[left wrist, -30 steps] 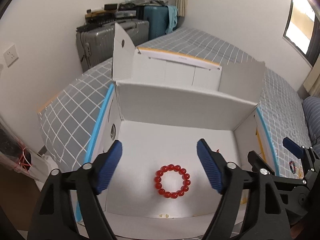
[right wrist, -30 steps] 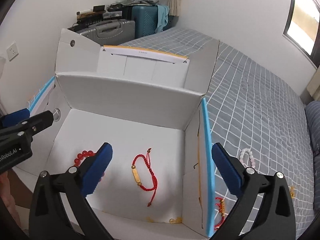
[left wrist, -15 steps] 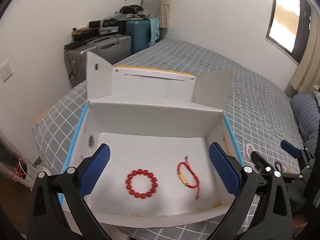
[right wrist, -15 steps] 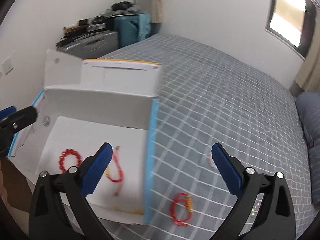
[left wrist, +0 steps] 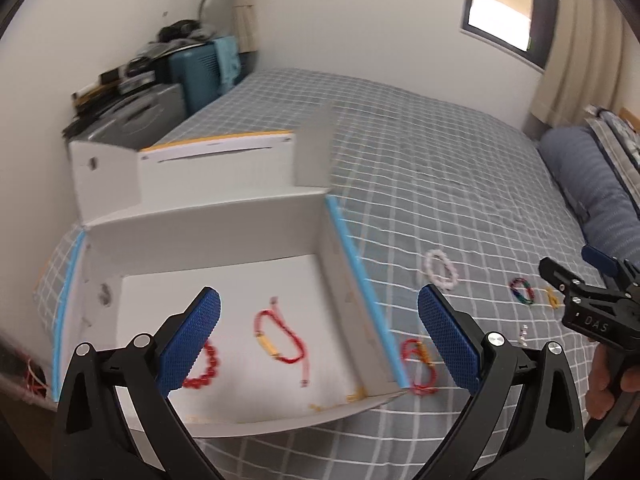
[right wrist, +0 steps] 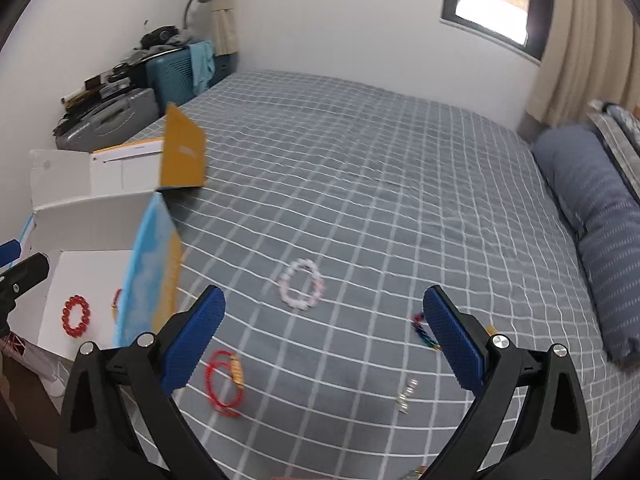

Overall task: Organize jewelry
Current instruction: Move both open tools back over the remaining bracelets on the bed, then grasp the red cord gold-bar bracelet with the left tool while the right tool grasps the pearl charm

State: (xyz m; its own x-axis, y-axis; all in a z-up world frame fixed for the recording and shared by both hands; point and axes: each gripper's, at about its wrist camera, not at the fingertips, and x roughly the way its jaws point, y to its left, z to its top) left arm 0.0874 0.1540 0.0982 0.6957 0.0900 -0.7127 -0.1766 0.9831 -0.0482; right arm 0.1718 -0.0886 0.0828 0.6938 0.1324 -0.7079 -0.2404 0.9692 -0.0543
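left wrist view: looks forward and down between the wide-spread blue pads of the left gripper [left wrist: 318,342], from close above the near corner of the white box [left wrist: 224,232] on the grid-patterned bed [left wrist: 420,152]. right wrist view: the same forward-down angle from the right gripper [right wrist: 324,344], set further right, over open bedspread. shared field: the box, the pink bead bracelet [left wrist: 440,270] [right wrist: 302,285], the red cord bracelet [left wrist: 418,366] [right wrist: 224,378] and the far wall.

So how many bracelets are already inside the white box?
2. A red bead bracelet lies at the box's front left, partly behind a gripper finger; a red cord bracelet lies mid-floor. Others may be hidden.
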